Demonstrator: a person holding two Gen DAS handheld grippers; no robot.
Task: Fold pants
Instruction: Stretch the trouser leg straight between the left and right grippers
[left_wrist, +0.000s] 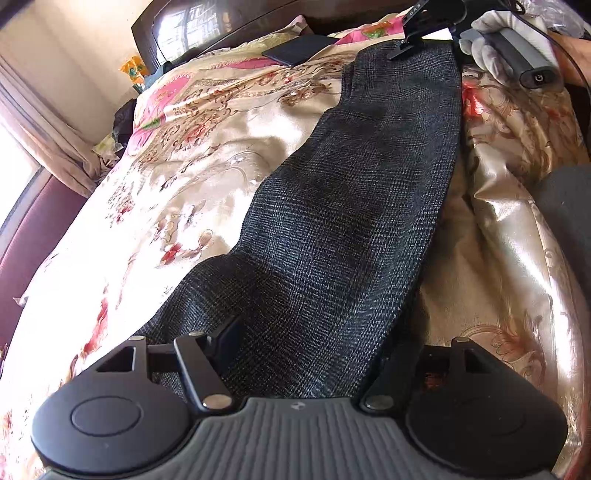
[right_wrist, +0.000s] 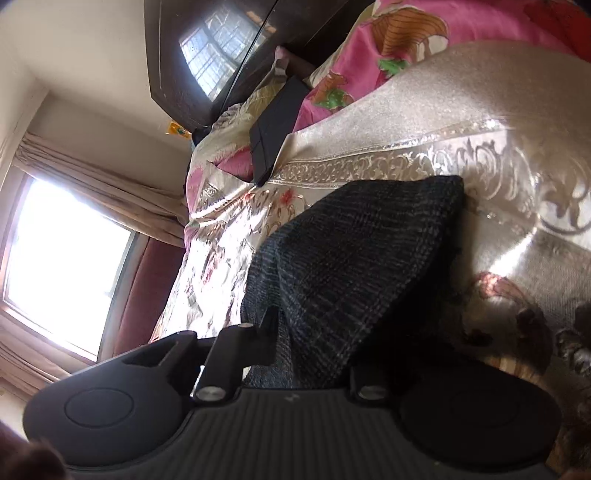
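Left wrist view showed dark grey checked pants (left_wrist: 354, 206) stretched along a floral bedspread (left_wrist: 177, 177), each end clamped by a gripper: left (left_wrist: 303, 354), right (left_wrist: 410, 44). No readable labels.

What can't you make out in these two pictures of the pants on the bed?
- Left wrist view: the left gripper's right finger, hidden under the pants.
- Left wrist view: how the right gripper meets the cloth; too far and small.
- Right wrist view: the right gripper's right finger, lost in shadow beneath the pants.
- Both views: the pants' near end, cut off by the gripper bodies.
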